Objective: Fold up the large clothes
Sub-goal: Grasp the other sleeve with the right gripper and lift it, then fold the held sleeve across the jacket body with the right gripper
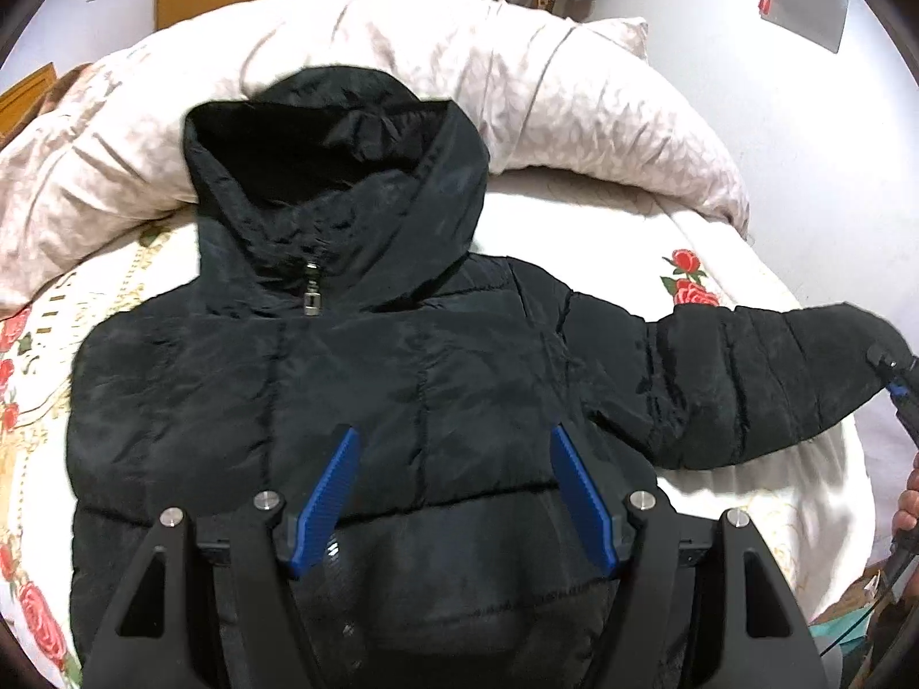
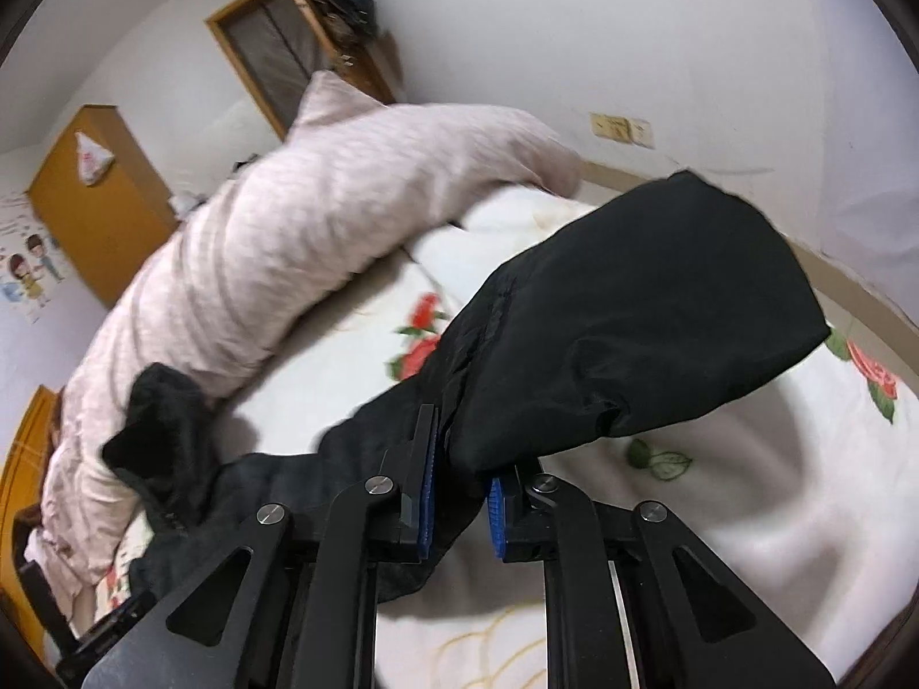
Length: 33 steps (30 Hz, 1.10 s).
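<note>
- Lying front-up on the bed (image 1: 764,264), a black padded jacket (image 1: 356,379) is seen from the left wrist view, zipped to the collar, with its zip pull (image 1: 311,294) just below the hood opening.
- The hood (image 1: 339,172) is spread toward the head of the bed and rests against a pale pink quilt (image 1: 402,51) bunched along the far side.
- The bed is covered by a white sheet (image 2: 718,517) printed with red roses.
- The left hand-held gripper (image 1: 454,494) is held above the lower front of the jacket with its blue pads (image 1: 580,494) spread wide; nothing is caught between them, and whether the cloth is touched cannot be told.
- One sleeve (image 1: 764,379) is stretched out to the right edge of the left wrist view, where its cuff end is met by the right hand-held gripper (image 1: 896,384), carried by a person's hand (image 1: 907,502).
- In the right wrist view the right hand-held gripper (image 2: 459,502) is pressed nearly together on the sleeve (image 2: 632,316), black fabric being pinched between its blue pads (image 2: 428,508).
- The sleeve end is held raised off the sheet, with a shadow cast beneath it, and the cuff is draped forward past the fingers.
- A wooden wardrobe (image 2: 97,201) is seen against the wall beyond the quilt.
</note>
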Each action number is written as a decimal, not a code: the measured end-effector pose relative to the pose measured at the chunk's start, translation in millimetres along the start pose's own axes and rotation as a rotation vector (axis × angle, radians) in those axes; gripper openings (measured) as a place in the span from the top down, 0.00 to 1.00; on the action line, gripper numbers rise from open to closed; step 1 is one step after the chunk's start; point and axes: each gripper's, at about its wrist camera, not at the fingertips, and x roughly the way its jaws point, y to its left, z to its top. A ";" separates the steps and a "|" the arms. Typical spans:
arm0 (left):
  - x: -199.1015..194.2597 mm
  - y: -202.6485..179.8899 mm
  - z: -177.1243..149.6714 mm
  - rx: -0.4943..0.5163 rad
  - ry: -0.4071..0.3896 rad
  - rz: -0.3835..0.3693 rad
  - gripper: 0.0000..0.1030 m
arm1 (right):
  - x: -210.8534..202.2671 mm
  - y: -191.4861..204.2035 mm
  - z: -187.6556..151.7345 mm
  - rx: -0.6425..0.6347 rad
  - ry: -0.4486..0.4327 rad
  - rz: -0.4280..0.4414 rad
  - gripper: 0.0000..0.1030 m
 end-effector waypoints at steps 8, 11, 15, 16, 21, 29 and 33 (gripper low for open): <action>-53.1 33.5 -5.0 -0.048 -0.045 0.035 0.32 | -38.1 87.8 -6.2 -0.132 -0.004 0.121 0.87; -64.5 47.9 -13.2 -0.068 -0.049 0.046 0.32 | -45.1 116.2 -14.2 -0.175 0.003 0.166 0.87; -77.8 70.6 -22.1 -0.098 -0.060 0.067 0.32 | -44.2 161.5 -29.5 -0.242 0.026 0.226 0.88; -80.6 76.0 -24.3 -0.108 -0.063 0.069 0.32 | -42.7 173.8 -34.7 -0.262 0.034 0.240 0.88; -89.8 106.4 -33.1 -0.161 -0.074 0.088 0.32 | -25.4 224.7 -59.3 -0.339 0.086 0.289 0.88; -95.1 155.3 -41.0 -0.226 -0.101 0.113 0.32 | 22.7 280.4 -106.0 -0.433 0.195 0.321 0.88; -92.5 179.2 -43.4 -0.260 -0.109 0.122 0.32 | 49.6 296.4 -130.4 -0.470 0.256 0.322 0.88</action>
